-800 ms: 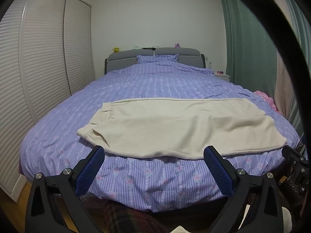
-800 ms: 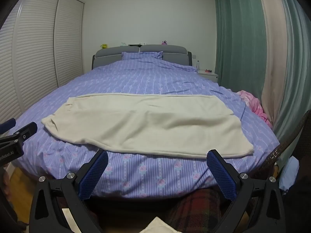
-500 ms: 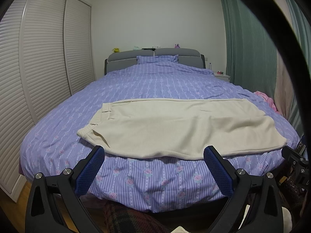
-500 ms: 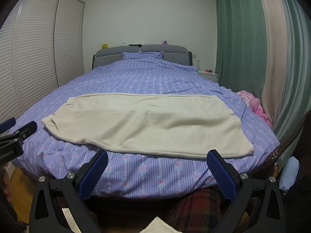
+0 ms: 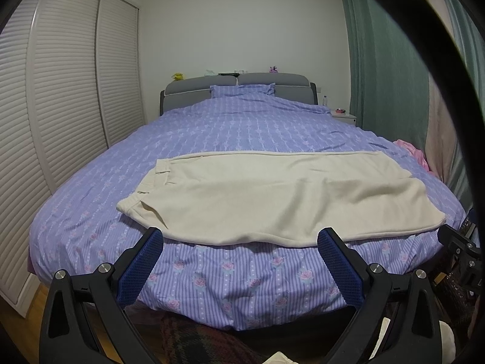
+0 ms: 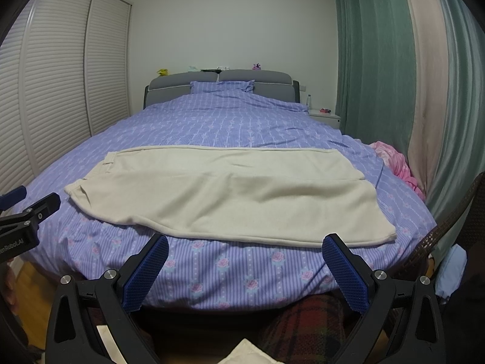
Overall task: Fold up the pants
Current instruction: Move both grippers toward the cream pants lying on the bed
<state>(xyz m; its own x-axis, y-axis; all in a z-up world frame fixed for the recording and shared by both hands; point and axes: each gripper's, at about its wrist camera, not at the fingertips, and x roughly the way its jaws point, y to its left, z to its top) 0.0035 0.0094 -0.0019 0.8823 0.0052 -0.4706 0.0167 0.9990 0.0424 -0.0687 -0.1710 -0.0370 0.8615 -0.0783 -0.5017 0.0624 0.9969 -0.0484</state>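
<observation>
— Nothing much has moved since the earlier frames: both views hold almost the same framing, and the cream pants (image 5: pixel 282 200) lie just as they did across the foot of the bed (image 5: pixel 242 276).

— So how far along is the folding?

— Hardly started, I'd judge. They look laid one leg over the other (a lengthwise fold, perhaps), waistband out at about 9 o'clock, hems toward 3 o'clock. The crosswise folds are all left to do.

— And the grippers?

— The left gripper (image 5: pixel 242 239) has its jaws spread as wide as they go, nothing between them, hanging short of the near edge of the cloth at 6 o'clock. The right gripper (image 6: pixel 245 245) is the same: wide apart, empty, touching nothing.

— Are they close to each other?

— Side by side; the left one's finger pokes in at 9 o'clock of the right wrist view.
</observation>
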